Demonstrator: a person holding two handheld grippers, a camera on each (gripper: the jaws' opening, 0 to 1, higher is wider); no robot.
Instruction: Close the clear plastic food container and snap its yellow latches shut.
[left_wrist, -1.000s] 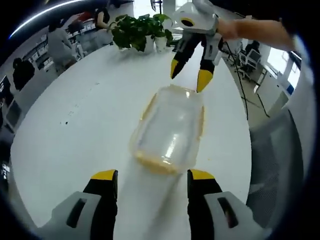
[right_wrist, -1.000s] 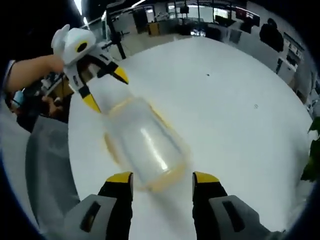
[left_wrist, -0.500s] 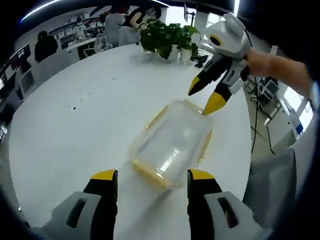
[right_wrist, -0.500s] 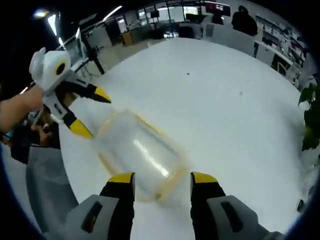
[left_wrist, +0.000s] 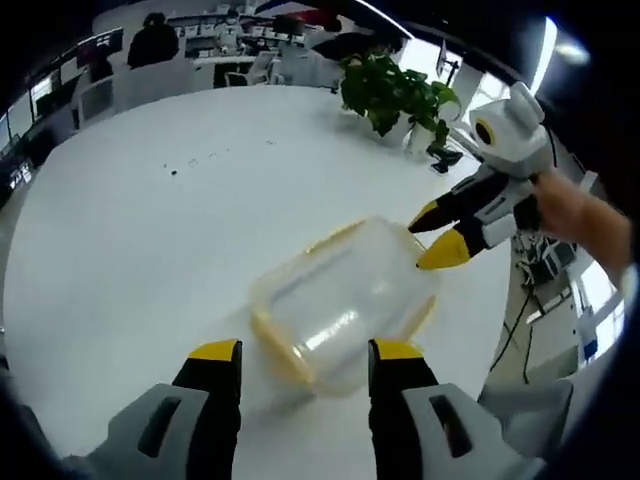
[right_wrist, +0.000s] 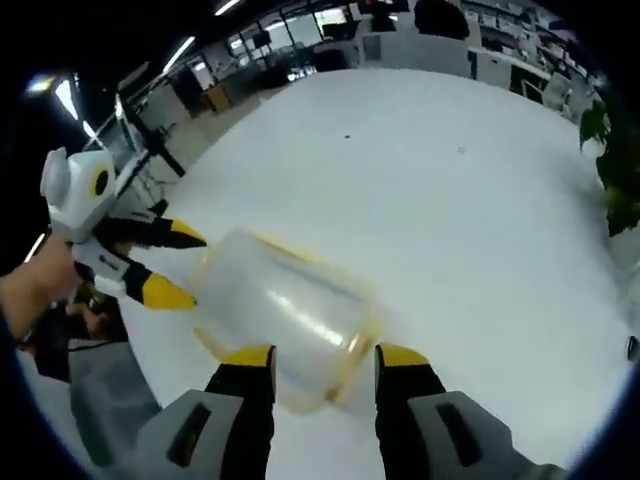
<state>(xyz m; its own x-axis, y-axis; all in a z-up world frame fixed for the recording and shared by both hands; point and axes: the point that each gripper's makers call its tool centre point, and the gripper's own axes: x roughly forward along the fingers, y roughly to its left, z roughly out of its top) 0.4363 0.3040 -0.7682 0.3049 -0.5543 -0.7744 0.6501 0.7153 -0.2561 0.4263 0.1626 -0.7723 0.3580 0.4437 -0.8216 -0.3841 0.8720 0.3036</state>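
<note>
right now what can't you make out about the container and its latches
- Latches: on the clear container, yellow edging shows in the left gripper view, but motion blur hides whether any latch is snapped.
- Lid seating: in the right gripper view the container is blurred, and its near end sits behind the right gripper.
- Contact: whether the left gripper touches the container is unclear.

The clear container (left_wrist: 340, 300) is blurred, so its yellow latches (left_wrist: 272, 350) cannot be read as snapped or loose. In the right gripper view its near end (right_wrist: 310, 385) lies hidden behind the right gripper (right_wrist: 312, 362). People (left_wrist: 155, 40) at the far desks are too small to make out.
</note>
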